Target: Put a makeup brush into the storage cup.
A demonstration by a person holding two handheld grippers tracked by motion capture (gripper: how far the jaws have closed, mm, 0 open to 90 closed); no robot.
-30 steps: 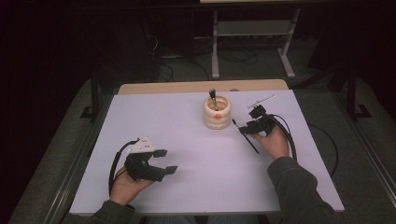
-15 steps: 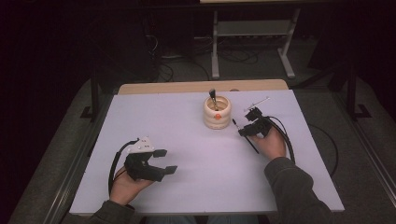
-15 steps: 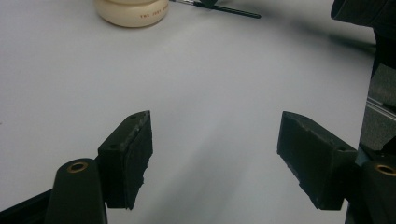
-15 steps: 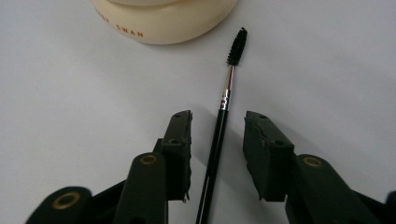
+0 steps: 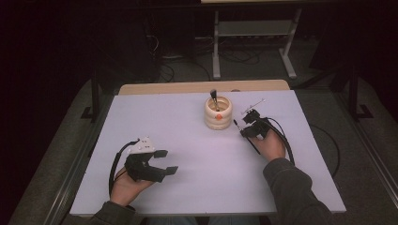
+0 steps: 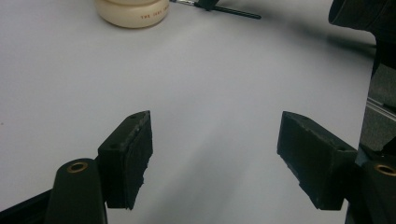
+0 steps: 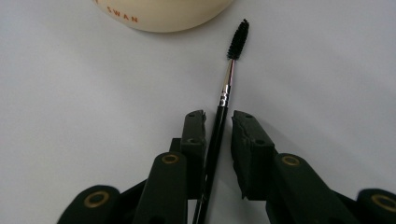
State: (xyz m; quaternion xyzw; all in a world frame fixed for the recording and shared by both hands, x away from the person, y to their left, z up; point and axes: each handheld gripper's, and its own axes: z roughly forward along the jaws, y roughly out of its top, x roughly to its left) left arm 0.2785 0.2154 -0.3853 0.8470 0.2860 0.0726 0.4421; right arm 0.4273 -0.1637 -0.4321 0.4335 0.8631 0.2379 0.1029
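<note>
While the right gripper closes its fingers around a thin black spoolie brush lying on the white bench beside a cream ribbed ceramic pot, one side still gapped, the left gripper rests with fingers spread, nothing between them.

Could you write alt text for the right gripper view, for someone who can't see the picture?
A thin black brush with a bristly spiral tip lies on a white table, its handle between the two black jaws of the right hand-held gripper, which have just been closing around it. The base of a cream pot shows at the top.
</note>
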